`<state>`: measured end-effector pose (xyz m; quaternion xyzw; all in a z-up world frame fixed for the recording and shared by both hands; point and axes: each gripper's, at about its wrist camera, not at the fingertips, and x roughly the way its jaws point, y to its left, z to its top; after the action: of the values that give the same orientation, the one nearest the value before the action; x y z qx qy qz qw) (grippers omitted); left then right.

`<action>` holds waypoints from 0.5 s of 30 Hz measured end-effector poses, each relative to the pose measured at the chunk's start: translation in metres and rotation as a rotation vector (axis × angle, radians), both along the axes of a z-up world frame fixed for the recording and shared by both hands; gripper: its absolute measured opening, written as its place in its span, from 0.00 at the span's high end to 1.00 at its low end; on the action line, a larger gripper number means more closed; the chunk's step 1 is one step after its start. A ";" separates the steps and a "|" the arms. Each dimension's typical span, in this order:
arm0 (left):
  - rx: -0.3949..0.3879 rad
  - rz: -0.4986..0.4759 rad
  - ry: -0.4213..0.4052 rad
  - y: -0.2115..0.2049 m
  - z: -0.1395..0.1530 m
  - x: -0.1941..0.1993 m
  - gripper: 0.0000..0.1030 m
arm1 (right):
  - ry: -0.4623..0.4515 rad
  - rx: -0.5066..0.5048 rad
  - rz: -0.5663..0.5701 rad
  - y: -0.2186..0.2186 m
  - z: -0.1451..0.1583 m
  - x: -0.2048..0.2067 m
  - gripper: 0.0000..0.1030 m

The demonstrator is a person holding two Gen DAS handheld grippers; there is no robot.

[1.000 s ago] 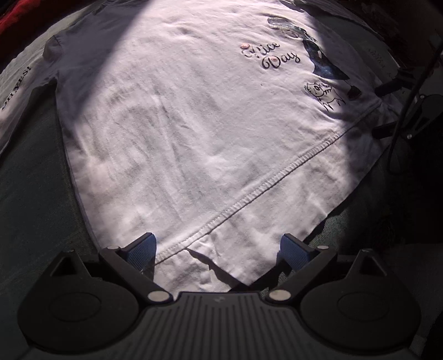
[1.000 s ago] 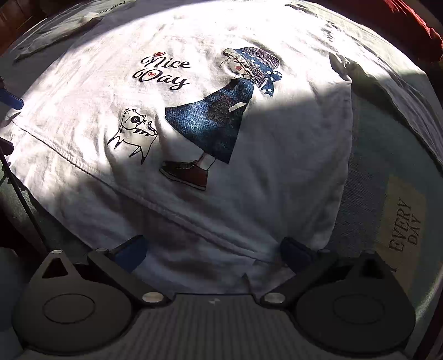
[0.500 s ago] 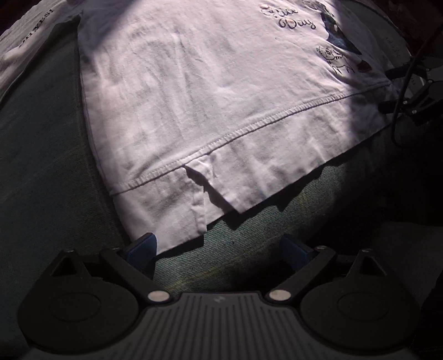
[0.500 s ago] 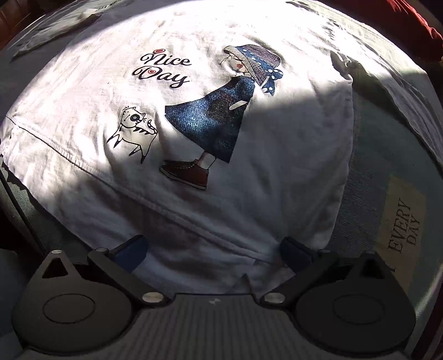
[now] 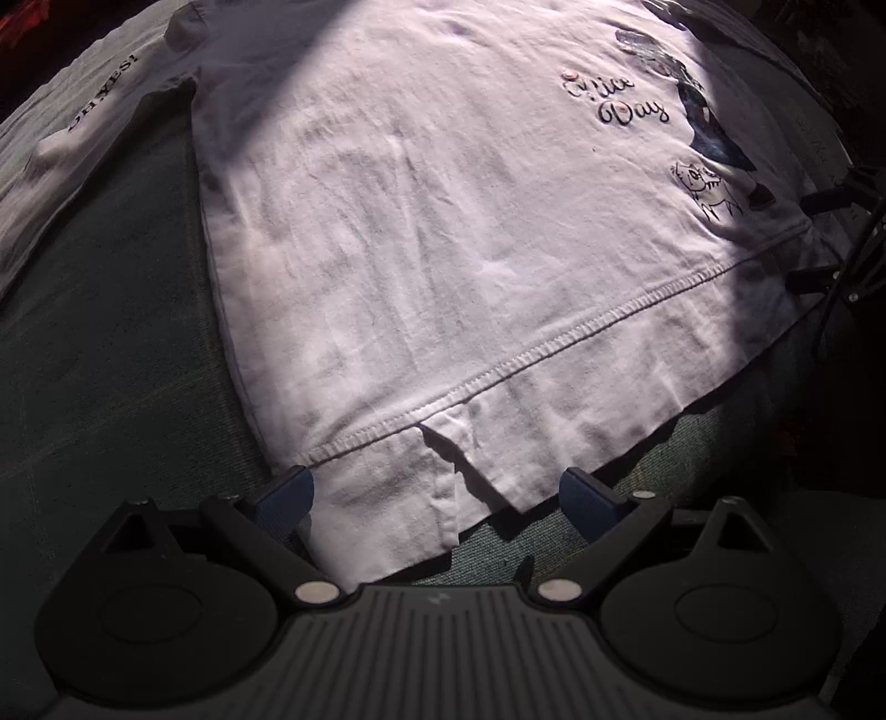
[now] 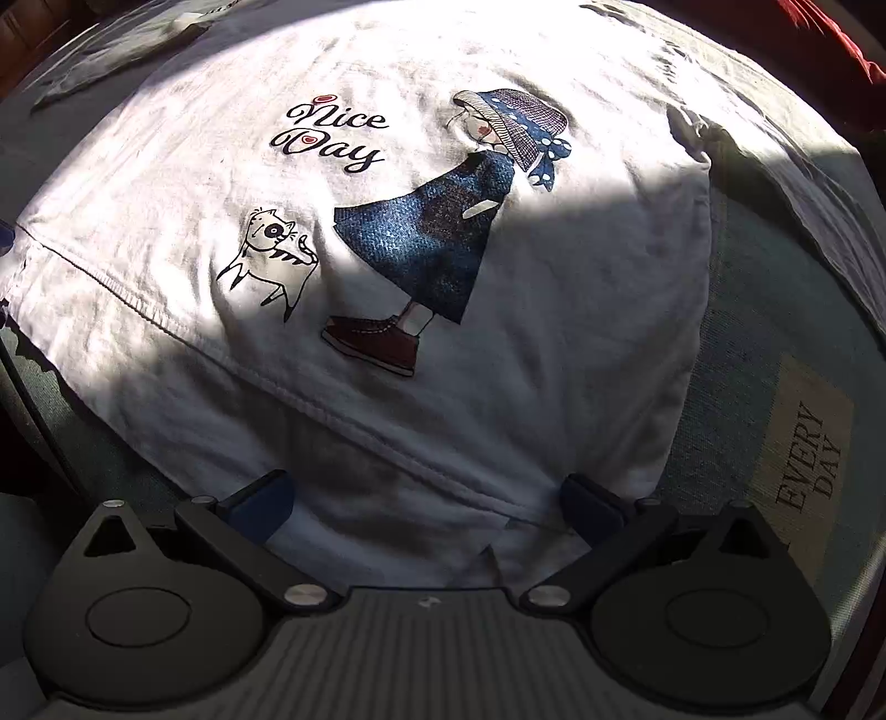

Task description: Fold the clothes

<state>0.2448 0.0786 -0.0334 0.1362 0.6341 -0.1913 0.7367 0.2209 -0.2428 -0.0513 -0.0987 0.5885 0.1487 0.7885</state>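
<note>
A white T-shirt (image 5: 443,249) lies flat, print side up, on a grey-green cloth surface (image 5: 111,360). Its print (image 6: 432,243) shows a girl in a blue dress, a cat and the words "Nice Day". My left gripper (image 5: 434,495) stands open at the left end of the hem, with the hem's side slit (image 5: 448,471) between its fingers. My right gripper (image 6: 423,498) is open too, and the hem's right end lies between its blue pads (image 6: 260,498). In the left wrist view the right gripper (image 5: 819,238) shows at the far right edge of the shirt.
A grey garment with black lettering (image 5: 99,99) lies beyond the shirt's left sleeve. A beige patch reading "EVERY DAY" (image 6: 808,448) sits on the surface to the right. Red fabric (image 6: 819,33) lies at the far right, and a dark cable (image 5: 830,310) hangs by the right gripper.
The left gripper drew back and left off the hem half a second ago, then came forward again so the slit lies between its fingers. The right gripper has hardly moved.
</note>
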 end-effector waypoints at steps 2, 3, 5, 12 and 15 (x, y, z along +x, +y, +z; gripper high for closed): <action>0.001 0.048 -0.024 0.005 0.007 0.013 0.08 | -0.010 -0.006 -0.011 0.001 0.006 0.007 0.00; 0.000 0.079 -0.037 0.008 0.011 0.021 0.08 | -0.015 -0.009 -0.016 0.001 0.010 0.011 0.00; -0.001 0.134 -0.082 0.013 0.021 0.040 0.08 | -0.026 -0.015 -0.027 0.002 0.016 0.019 0.00; -0.105 0.325 -0.299 0.049 0.037 0.140 0.08 | -0.077 -0.045 -0.064 0.005 0.038 0.049 0.00; -0.131 0.375 -0.363 0.077 0.031 0.186 0.08 | -0.132 -0.089 -0.080 -0.005 0.042 0.067 0.00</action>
<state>0.4306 0.1552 -0.0021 0.0006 0.4921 -0.0647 0.8681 0.2876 -0.2476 -0.0091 -0.1197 0.5447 0.0838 0.8258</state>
